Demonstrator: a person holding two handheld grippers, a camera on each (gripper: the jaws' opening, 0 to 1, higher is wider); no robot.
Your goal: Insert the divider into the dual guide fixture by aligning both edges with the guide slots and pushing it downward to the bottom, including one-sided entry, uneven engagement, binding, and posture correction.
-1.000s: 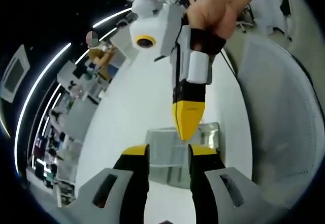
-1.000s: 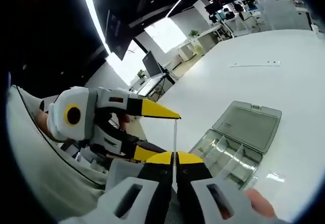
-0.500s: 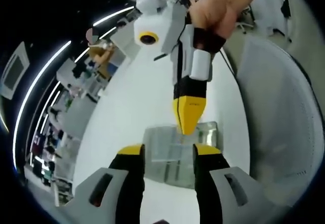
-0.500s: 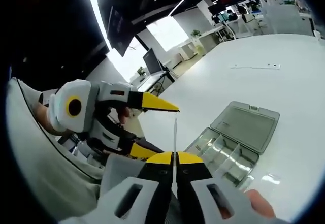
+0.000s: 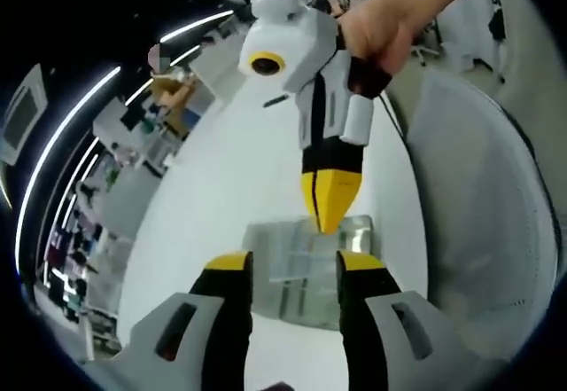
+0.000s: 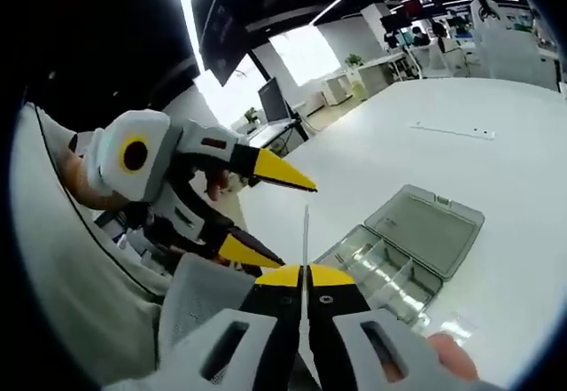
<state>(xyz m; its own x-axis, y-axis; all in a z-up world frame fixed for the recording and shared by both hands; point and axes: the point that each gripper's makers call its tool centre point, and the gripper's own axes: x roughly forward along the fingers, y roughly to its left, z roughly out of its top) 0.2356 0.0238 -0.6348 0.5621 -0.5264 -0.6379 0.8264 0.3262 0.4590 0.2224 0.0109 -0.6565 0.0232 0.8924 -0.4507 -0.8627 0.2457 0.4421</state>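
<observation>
Right gripper view: the right gripper (image 6: 306,276) pinches the divider (image 6: 306,236) (thin, pale, seen edge-on) upright between closed jaws. Beyond them lies the clear fixture box (image 6: 403,249). The left gripper (image 5: 294,262) is open.

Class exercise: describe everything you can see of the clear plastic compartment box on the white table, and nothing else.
The clear plastic box rests on the white table with its hinged lid swung fully open and lying flat beside the tray. The lid looks greyish and see-through, with small latch tabs on its far edge. The tray is split by clear walls into several compartments; contents cannot be made out. Neither gripper touches it. In the left gripper view it lies beyond the jaws.
</observation>
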